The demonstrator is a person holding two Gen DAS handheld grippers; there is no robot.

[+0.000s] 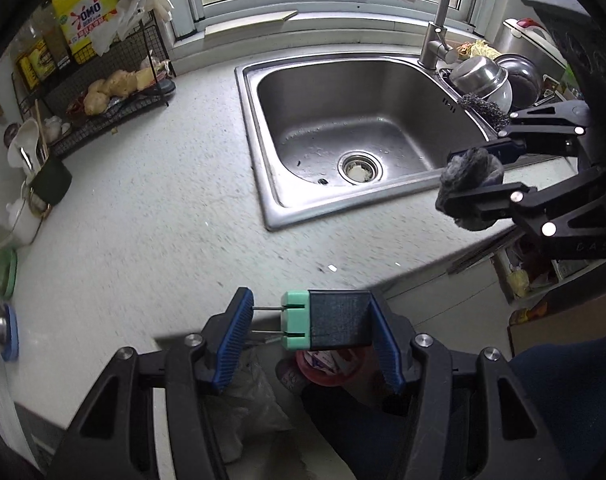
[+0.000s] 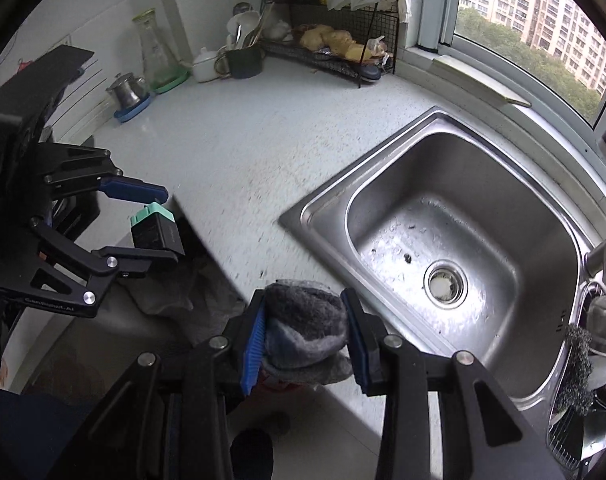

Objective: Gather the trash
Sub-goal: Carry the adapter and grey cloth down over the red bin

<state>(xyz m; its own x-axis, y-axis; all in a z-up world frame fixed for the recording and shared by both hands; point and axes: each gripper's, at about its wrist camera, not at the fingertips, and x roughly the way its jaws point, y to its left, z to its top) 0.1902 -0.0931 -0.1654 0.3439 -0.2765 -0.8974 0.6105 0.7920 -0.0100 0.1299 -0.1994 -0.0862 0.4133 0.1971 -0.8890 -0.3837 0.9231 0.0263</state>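
Now charger (image 1: 330, 320) and cloth (image 2: 303, 326) sit between jaws.

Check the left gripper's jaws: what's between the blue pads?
A black plug adapter with a mint-green end is clamped between the left gripper's pads, metal prongs touching one pad. Clearest in the left wrist view.

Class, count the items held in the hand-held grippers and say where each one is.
2. A black-and-green plug sits in the left hand-held gripper; a grey cloth wad sits in the right hand-held gripper. Both are near the counter's front edge.
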